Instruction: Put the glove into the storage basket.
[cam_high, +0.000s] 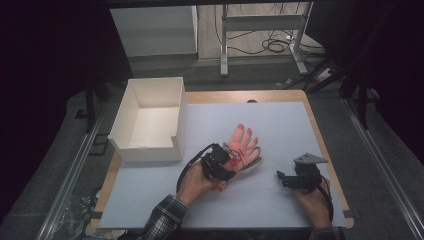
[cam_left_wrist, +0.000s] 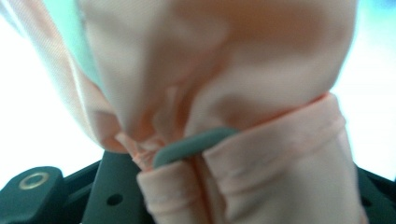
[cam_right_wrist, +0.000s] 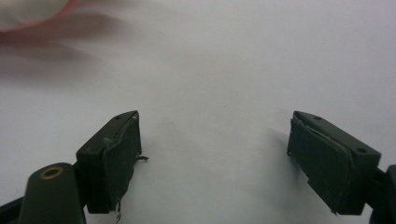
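Pink fabric crowds the left gripper view: the cuff of a glove (cam_left_wrist: 280, 154) is bunched up between the 2 black jaws, and a grey-green loop at the cuff hem sits right at the pinch. The jaws are clenched on that cuff, with folds of cloth gathered tight where they meet.

From the high view, the left gripper (cam_high: 227, 162) lies low over the white mat (cam_high: 280, 125), its tip at the wrist end of the glove (cam_high: 243, 142). The glove rests near the middle of the mat, fingers spread and pointing away from the person, palm side pale with redder fingertips. Just to its left stands an open white box (cam_high: 150, 145), apart from the glove.

The right gripper (cam_high: 281, 177) rests well to the right of the glove, near the mat's right edge, aimed leftward. In the right gripper view its 2 jaws stand wide apart with bare mat between them; they grasp nothing, and their pads touch no object. A pink edge of the glove (cam_right_wrist: 32, 16) shows at the upper left there.
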